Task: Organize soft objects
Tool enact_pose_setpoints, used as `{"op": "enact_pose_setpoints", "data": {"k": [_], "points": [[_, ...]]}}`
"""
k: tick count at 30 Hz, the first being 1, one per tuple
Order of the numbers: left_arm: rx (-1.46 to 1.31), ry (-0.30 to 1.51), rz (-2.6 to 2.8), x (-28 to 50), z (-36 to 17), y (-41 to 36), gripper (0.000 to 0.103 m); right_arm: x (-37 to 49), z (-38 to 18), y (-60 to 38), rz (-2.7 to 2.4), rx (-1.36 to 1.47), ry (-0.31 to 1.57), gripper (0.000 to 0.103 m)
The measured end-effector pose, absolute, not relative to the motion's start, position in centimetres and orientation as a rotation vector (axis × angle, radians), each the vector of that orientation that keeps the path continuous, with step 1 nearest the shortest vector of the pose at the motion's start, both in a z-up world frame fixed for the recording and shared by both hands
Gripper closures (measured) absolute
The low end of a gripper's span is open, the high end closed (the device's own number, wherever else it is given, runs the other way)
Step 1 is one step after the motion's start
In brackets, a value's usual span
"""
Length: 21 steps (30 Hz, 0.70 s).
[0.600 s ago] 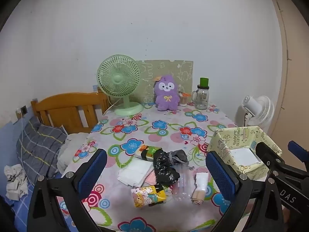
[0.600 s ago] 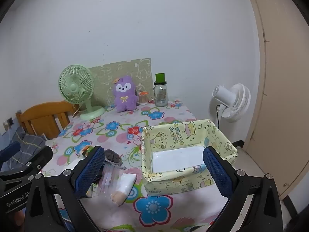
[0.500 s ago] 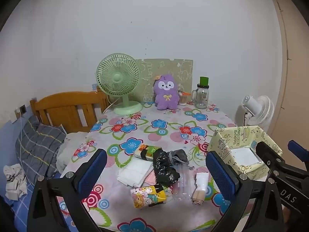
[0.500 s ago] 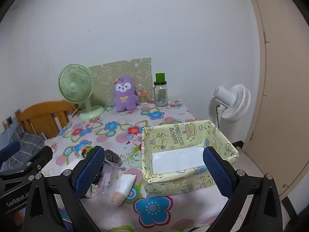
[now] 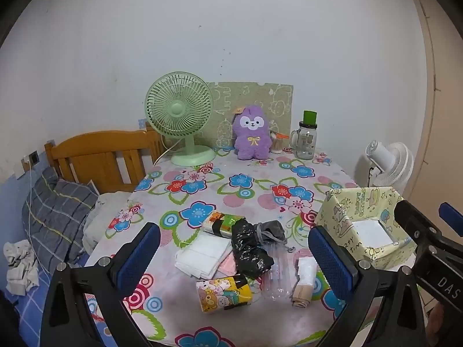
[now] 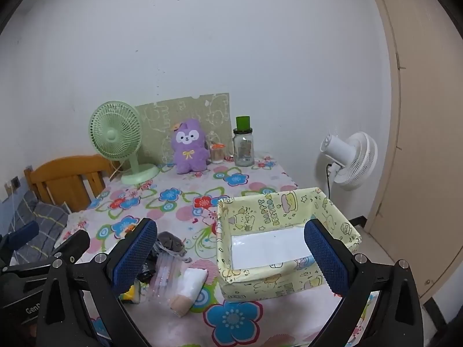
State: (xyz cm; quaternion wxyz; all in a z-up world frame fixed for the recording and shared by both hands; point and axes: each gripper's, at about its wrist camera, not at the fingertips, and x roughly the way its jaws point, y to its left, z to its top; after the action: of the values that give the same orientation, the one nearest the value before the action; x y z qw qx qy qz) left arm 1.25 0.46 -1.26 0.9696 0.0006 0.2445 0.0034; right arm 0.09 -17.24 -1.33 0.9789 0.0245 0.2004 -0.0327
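A heap of soft things lies near the table's front edge: a black plastic bag (image 5: 250, 248), a grey drawstring pouch (image 5: 270, 230), folded white cloths (image 5: 202, 253), a yellow cartoon tissue pack (image 5: 222, 292), a clear packet (image 5: 276, 271) and a white-and-beige roll (image 5: 303, 280). A yellow patterned box (image 6: 286, 237) stands empty to the right of the heap. My left gripper (image 5: 233, 263) hangs open above and in front of the heap. My right gripper (image 6: 230, 256) is open before the box, holding nothing. A purple plush toy (image 5: 253, 136) sits at the back.
A green desk fan (image 5: 181, 115), a patterned board and a glass jar with a green lid (image 5: 306, 137) stand along the back wall. A white floor fan (image 6: 351, 159) is right of the table, a wooden bed frame (image 5: 98, 156) with bedding left. A door (image 6: 428, 115) is far right.
Both grippers have drifted very slightly; the objects on the table have not moved and both jaws stay wide.
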Motion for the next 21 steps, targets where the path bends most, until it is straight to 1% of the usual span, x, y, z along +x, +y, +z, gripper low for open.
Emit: {"op": "enact_pose_setpoints", "data": {"k": [21], "points": [[0.0, 0.489, -0.001, 1.1, -0.79, 0.46, 0.001, -0.14, -0.94, -17.32, -0.074, 0.053, 0.412, 0.0]]}}
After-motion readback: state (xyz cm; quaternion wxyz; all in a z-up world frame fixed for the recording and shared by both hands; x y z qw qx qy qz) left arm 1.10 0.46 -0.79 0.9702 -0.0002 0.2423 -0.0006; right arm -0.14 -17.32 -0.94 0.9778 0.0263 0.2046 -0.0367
